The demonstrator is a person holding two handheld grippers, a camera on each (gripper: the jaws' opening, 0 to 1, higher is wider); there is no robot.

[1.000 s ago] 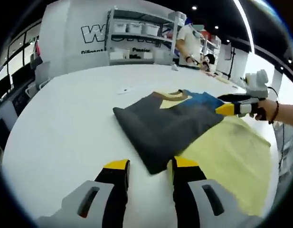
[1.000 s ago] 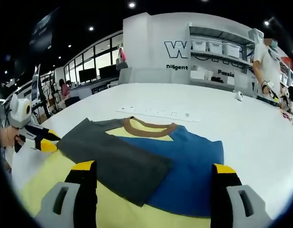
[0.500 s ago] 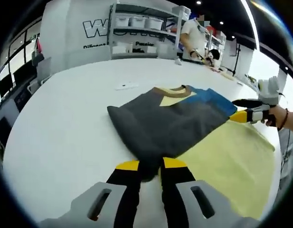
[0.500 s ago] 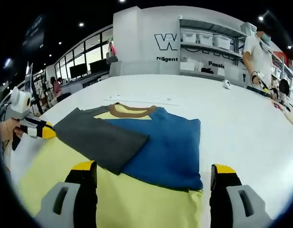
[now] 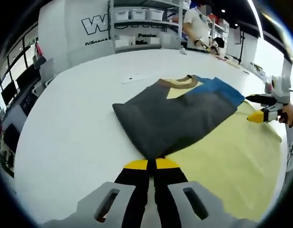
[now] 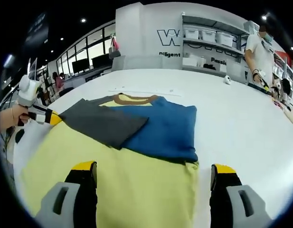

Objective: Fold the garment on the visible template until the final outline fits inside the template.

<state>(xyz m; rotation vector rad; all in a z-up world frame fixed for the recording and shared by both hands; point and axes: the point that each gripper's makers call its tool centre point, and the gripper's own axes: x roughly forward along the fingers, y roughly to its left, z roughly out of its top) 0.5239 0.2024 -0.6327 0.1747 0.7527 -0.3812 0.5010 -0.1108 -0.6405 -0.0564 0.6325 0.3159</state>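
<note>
Since the earlier frame, the left gripper point(image 5: 151, 164) has been clenched on the near corner of the folded grey, blue and yellow fabric garment point(image 5: 177, 114). Garment is laid on the white table point(image 5: 70, 128); right gripper point(image 6: 153, 170) is held released above its yellow part.

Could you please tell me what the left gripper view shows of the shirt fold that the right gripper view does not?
The left gripper view shows the left gripper shut on the grey flap's corner. The right gripper view shows the right gripper open above the yellow shirt body, and the whole blue flap. Both show the brown collar and the white table.
</note>
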